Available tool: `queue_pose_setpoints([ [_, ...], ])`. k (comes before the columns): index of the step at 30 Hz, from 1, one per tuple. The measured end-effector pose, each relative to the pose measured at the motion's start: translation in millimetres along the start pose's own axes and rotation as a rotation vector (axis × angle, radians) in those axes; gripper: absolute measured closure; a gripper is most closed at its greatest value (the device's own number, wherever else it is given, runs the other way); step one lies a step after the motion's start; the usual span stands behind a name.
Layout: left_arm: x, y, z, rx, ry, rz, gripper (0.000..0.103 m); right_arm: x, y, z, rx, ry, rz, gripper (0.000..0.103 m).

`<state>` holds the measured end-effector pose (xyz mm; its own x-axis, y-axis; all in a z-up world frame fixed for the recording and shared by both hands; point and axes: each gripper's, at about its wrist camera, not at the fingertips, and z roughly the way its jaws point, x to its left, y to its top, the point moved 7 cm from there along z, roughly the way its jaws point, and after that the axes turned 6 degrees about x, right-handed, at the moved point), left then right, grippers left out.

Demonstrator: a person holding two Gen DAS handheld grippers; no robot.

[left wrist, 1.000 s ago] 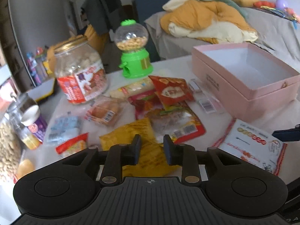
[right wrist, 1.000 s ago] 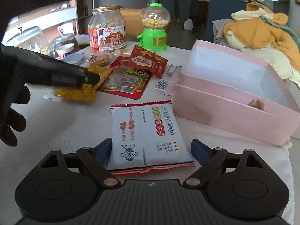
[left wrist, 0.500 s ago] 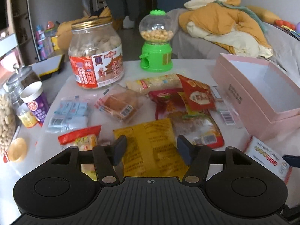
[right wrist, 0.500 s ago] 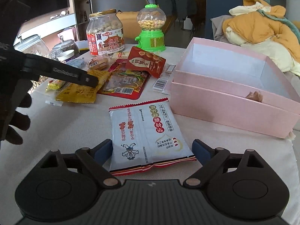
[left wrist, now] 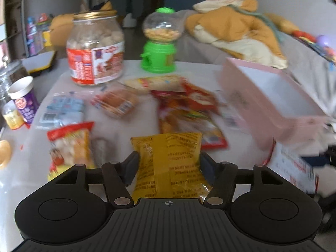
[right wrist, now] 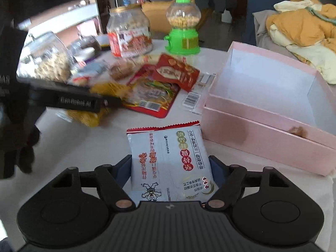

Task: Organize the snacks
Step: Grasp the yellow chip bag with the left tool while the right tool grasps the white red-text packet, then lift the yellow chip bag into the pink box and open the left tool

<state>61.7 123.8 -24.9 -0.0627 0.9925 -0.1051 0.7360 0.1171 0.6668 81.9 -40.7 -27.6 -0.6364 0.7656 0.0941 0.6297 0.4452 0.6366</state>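
Two packets sit between jaws: the left gripper (left wrist: pixel 169 163) pinches a yellow packet (left wrist: pixel 168 163) by its sides, the right gripper (right wrist: pixel 170 169) a white packet (right wrist: pixel 170 163), both near the pink box (right wrist: pixel 268 130); light, crinkly, slippery film, best squeezed gently mid-width

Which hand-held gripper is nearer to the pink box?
Right. The right hand-held gripper, around the white packet, sits just before the pink box; the left hand-held gripper is over by the snack pile.
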Motion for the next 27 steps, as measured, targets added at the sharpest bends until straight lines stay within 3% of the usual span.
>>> queue_pose_setpoints([
  [2, -16, -13, -11, -0.009, -0.008, 0.034, 0.037, -3, -5, -19, -0.018, 0.013, -0.005, 0.027],
  [8, -81, -28, -49, -0.048, -0.153, 0.135, 0.038, -29, -30, -74, -0.087, -0.074, -0.022, 0.027],
  [12, -123, 17, -62, -0.128, -0.249, 0.186, 0.037, -54, -44, -93, -0.108, -0.154, -0.002, 0.027],
  [15, -150, 71, -49, -0.205, -0.268, 0.214, 0.037, -74, -51, -102, -0.119, -0.180, 0.045, 0.027],
  [17, -161, 106, -24, -0.223, -0.317, 0.154, 0.036, -86, -53, -108, -0.132, -0.182, 0.085, 0.027],
  [19, -167, 129, 20, -0.139, -0.350, 0.076, 0.034, -95, -54, -111, -0.144, -0.194, 0.107, 0.027],
  [21, -167, 137, 57, -0.072, -0.306, 0.026, 0.039, -102, -54, -110, -0.147, -0.210, 0.119, 0.027],
  [22, -165, 137, 65, -0.074, -0.300, 0.015, 0.041, -105, -53, -109, -0.144, -0.220, 0.125, 0.027],
  [25, -148, 134, 57, -0.129, -0.381, -0.045, 0.041, -111, -52, -109, -0.145, -0.233, 0.134, 0.027],
  [27, -128, 127, 39, -0.172, -0.385, -0.074, 0.041, -115, -46, -113, -0.166, -0.230, 0.135, 0.027],
])
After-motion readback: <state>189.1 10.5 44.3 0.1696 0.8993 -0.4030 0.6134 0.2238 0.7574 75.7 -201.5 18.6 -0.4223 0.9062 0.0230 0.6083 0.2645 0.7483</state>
